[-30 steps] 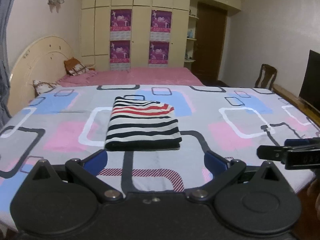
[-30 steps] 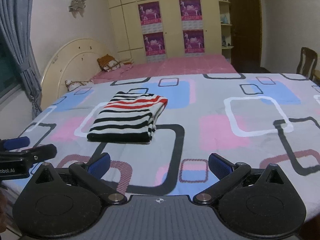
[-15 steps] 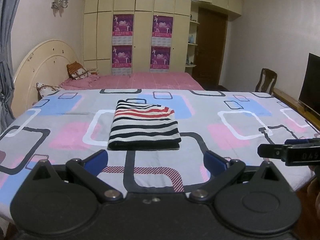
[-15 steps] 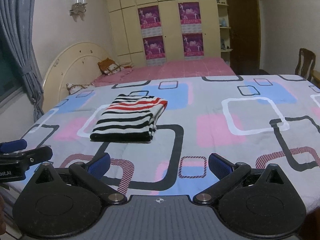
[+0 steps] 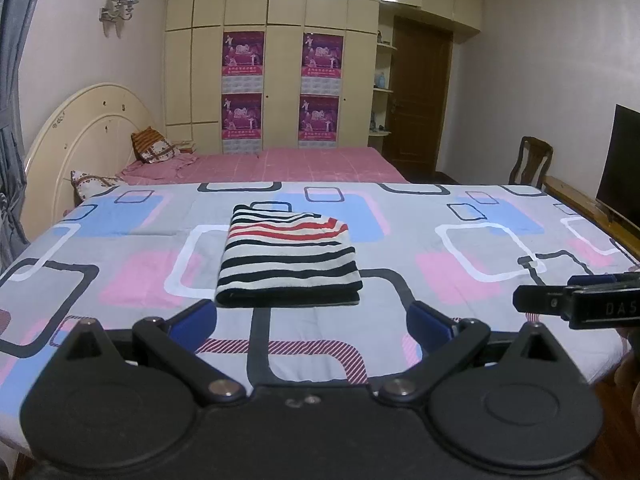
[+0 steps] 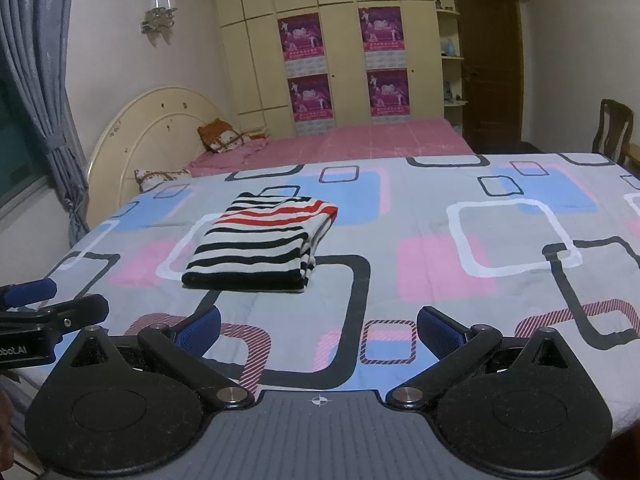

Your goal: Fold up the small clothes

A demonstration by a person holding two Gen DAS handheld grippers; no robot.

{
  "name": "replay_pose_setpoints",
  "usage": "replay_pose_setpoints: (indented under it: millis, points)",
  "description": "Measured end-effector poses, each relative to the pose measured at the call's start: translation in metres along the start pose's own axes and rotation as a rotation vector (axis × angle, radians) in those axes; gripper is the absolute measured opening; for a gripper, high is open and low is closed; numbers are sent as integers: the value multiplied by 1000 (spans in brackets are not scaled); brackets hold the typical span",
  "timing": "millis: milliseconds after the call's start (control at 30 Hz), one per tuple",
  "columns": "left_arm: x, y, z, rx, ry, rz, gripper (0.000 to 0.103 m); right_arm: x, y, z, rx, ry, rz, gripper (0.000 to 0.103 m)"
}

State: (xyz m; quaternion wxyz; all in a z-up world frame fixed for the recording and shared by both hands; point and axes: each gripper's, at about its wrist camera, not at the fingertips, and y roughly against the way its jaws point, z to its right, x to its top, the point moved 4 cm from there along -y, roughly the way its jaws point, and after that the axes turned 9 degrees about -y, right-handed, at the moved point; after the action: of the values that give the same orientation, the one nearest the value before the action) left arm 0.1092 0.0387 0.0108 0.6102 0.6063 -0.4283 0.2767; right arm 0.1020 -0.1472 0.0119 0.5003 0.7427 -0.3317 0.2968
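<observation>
A folded striped garment, black, white and red, lies flat in a neat rectangle on the patterned bedspread. In the right wrist view the same garment sits left of centre. My left gripper hangs open at the near edge of the bed, a short way in front of the garment, nothing between its blue pads. My right gripper is open too, empty, to the right of the garment. Each gripper shows at the side of the other's view, as the right gripper and the left gripper.
A cream headboard and pillows stand at the far left. A pink sheet covers the far part of the bed. A wooden chair and a dark screen are at the right, a curtain at the left.
Both grippers have drawn back and risen a little from the bed, so the folded garment looks slightly smaller and farther. The garment itself has not moved.
</observation>
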Motion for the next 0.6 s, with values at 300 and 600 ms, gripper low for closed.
replay_pose_setpoints:
  millis: [300,600]
  points:
    - [2,-3,-2,-8,-6,-4,101,-1,-2,1,0,2,-5,103]
    - [2,-3,-3,-8,-6,-4,101,-1,-3,0,2,6,-4,103]
